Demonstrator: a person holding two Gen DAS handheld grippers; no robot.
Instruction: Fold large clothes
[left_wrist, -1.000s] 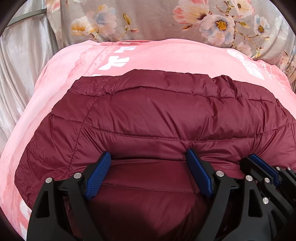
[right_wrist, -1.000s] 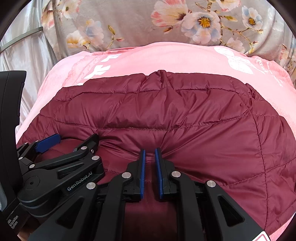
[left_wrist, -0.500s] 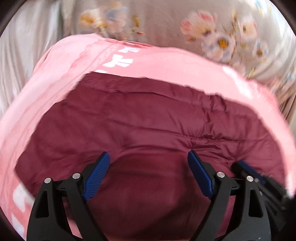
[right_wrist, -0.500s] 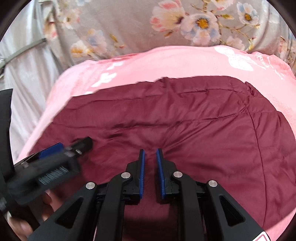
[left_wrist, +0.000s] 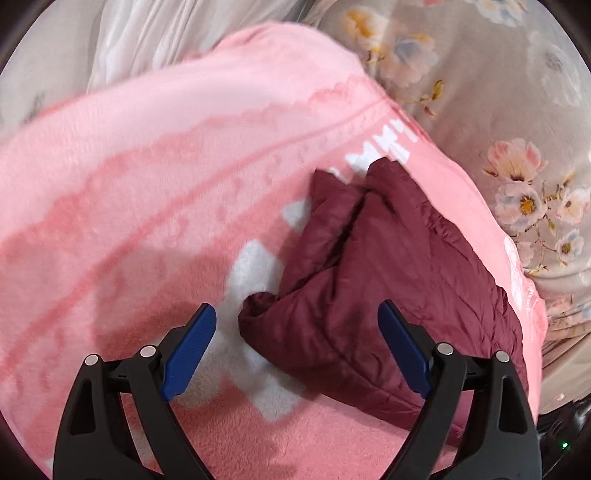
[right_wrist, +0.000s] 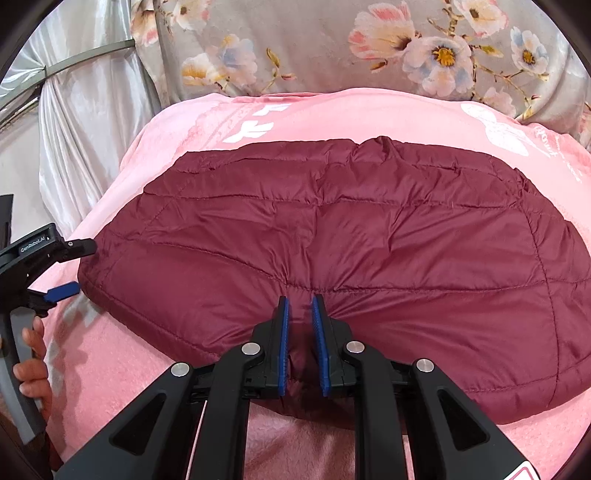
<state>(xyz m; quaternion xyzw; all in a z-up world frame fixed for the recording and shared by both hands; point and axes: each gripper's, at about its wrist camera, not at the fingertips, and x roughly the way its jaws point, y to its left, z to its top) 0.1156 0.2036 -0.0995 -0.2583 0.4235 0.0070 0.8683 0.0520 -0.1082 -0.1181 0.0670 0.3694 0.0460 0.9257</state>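
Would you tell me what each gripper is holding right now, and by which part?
The right gripper pinches the maroon puffer jacket at the middle of its near edge. The left gripper is open beside the jacket's corner, holding nothing.

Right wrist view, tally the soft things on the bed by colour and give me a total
Maroon: 1, the puffer jacket
Pink: 1, the fleece blanket
Grey floral: 1, the sheet
Total: 3
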